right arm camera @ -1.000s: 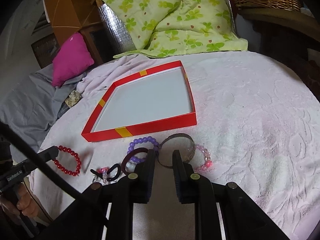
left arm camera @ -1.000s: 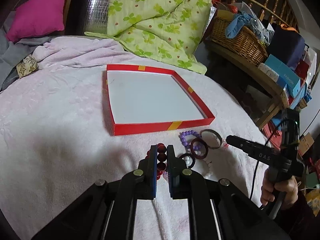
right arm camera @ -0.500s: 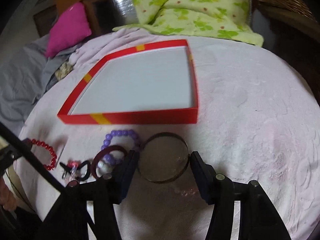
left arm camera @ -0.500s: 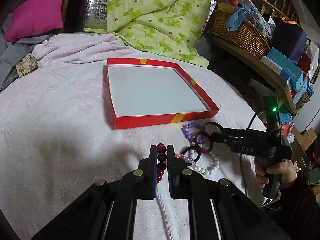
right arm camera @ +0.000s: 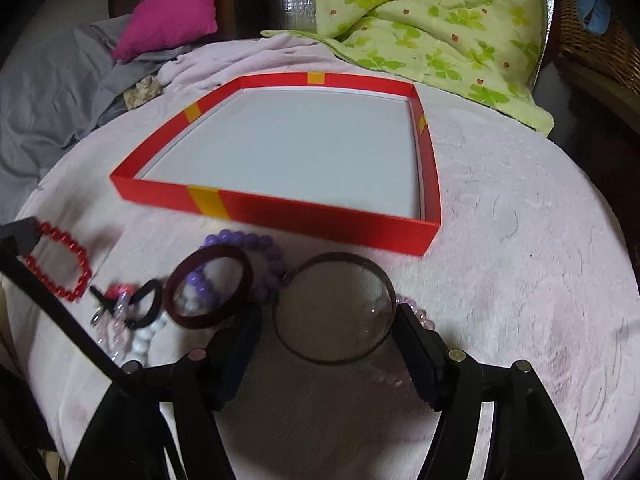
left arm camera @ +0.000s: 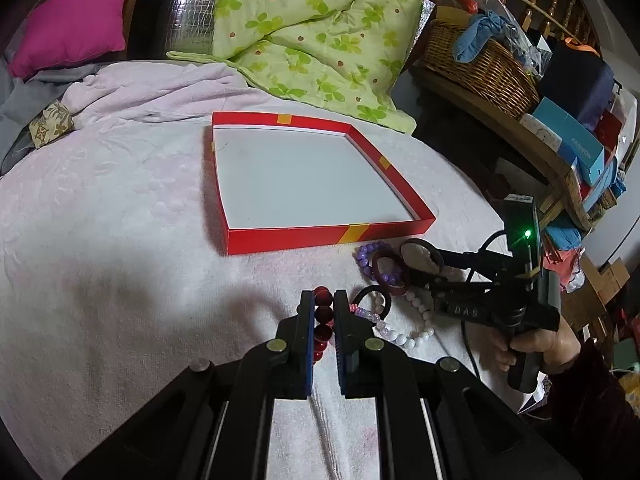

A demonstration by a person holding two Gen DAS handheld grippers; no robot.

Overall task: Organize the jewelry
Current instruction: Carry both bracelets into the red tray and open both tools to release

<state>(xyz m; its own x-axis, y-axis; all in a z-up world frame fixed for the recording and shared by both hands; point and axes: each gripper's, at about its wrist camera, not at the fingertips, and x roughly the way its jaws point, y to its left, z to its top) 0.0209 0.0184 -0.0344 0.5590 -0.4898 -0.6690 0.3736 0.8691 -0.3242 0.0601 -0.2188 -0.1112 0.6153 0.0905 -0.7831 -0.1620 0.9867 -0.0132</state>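
The left gripper (left arm camera: pixel 322 304) is clenched on the red bead bracelet (left arm camera: pixel 323 322), which is pinched between its two fingers; the rest of the strand lies on the pink blanket (left arm camera: pixel 120 240). In the right wrist view the same bracelet (right arm camera: pixel 60 266) lies toward the blanket's left edge with a black fingertip at one end.

The right gripper (right arm camera: pixel 328 324) stands released, jaws spread wide. The thin dark bangle (right arm camera: pixel 334 306) lies flat on the blanket between its fingers. The left finger stands clear of the rim; the right finger is at the rim, and contact cannot be confirmed. A person's hand (left arm camera: pixel 532 344) holds this gripper's handle.

The remaining jewelry is clustered in front of the near wall of the red tray (right arm camera: pixel 320 216), which lies toward the far side of the blanket:
- purple bead bracelet (right arm camera: pixel 256 244), just beside the tray's near wall;
- maroon bangle (right arm camera: pixel 210 286), overlapping the purple beads;
- black hair tie (right arm camera: pixel 148 308), left of the maroon bangle;
- white bead bracelet (left arm camera: pixel 416 320), nearest the blanket's near edge;
- pale pink bead strand (right arm camera: pixel 420 316), beside the right finger.

The tray's white floor (right arm camera: pixel 288 148) holds no items.
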